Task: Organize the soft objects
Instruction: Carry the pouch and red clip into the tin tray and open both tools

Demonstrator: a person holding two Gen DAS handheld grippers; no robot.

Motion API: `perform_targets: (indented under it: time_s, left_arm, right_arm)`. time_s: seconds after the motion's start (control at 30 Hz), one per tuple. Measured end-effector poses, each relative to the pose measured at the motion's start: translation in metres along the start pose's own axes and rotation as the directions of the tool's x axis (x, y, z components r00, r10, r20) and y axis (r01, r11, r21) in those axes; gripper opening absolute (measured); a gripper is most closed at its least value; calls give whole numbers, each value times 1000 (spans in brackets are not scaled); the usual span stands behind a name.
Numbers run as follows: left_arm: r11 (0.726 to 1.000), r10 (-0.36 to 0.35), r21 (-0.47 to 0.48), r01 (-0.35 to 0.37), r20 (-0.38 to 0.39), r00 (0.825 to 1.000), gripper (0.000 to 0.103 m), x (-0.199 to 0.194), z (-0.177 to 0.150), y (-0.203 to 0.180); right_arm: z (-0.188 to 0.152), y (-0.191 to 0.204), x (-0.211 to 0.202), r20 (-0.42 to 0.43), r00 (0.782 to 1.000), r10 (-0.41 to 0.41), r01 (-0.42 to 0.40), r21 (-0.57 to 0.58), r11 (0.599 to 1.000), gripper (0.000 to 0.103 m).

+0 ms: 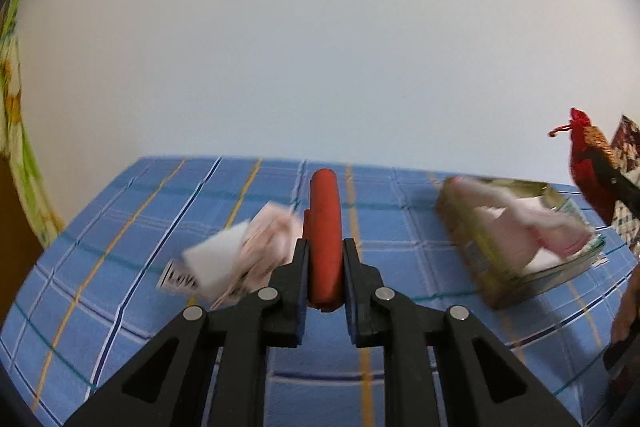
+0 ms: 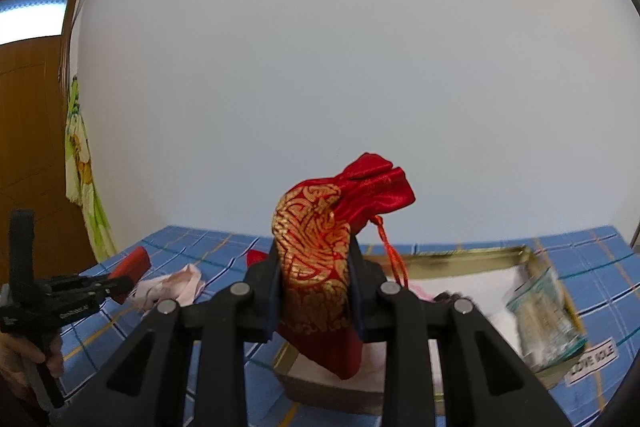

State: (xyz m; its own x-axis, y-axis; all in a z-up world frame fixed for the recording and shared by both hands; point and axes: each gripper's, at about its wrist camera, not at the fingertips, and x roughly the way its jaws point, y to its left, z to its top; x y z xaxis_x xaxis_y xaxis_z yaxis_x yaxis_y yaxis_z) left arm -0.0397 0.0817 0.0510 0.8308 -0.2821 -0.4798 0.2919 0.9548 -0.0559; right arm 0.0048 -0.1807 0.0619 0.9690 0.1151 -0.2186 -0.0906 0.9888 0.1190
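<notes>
My left gripper [image 1: 325, 247] is shut on a red soft cylinder [image 1: 325, 227] and holds it above the blue checked cloth [image 1: 120, 227]. My right gripper [image 2: 316, 259] is shut on a red and gold drawstring pouch [image 2: 316, 267], held above the gold-rimmed box [image 2: 460, 255]. The pouch also shows at the right edge of the left wrist view [image 1: 592, 163]. The box [image 1: 472, 259] holds pink and white soft items [image 1: 532, 223]. A pink cloth with a white tag [image 1: 248, 247] lies on the cloth left of the cylinder.
The left gripper [image 2: 108, 285] shows at the left of the right wrist view, with the pink cloth [image 2: 172, 287] beside it. A wooden door [image 2: 32, 147] and a green patterned hanging cloth [image 2: 84, 167] stand at left. A white wall is behind.
</notes>
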Motion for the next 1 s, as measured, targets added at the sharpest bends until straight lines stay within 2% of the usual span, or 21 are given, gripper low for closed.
perform_targets:
  time_s: [0.23, 0.4, 0.67, 0.8, 1.0]
  left_arm:
    - [993, -111, 55, 107, 79, 991, 17, -10, 25, -65]
    - [979, -190, 98, 181, 90, 978, 17, -2, 37, -116]
    - [952, -268, 171, 252, 75, 961, 17, 12, 39, -194]
    - [947, -277, 187, 263, 53, 959, 17, 23, 35, -214]
    - [949, -276, 154, 277, -28, 961, 17, 57, 27, -232]
  right_arm:
    - [6, -37, -11, 20, 998, -56, 55, 41, 998, 28]
    - [8, -67, -18, 17, 995, -103, 101, 86, 991, 28]
    - [9, -106, -30, 21, 980, -195, 192, 104, 976, 28]
    - [7, -122, -29, 2, 969, -247, 246, 91, 965, 28]
    - [3, -132, -22, -39, 960, -278, 280, 43, 959, 28]
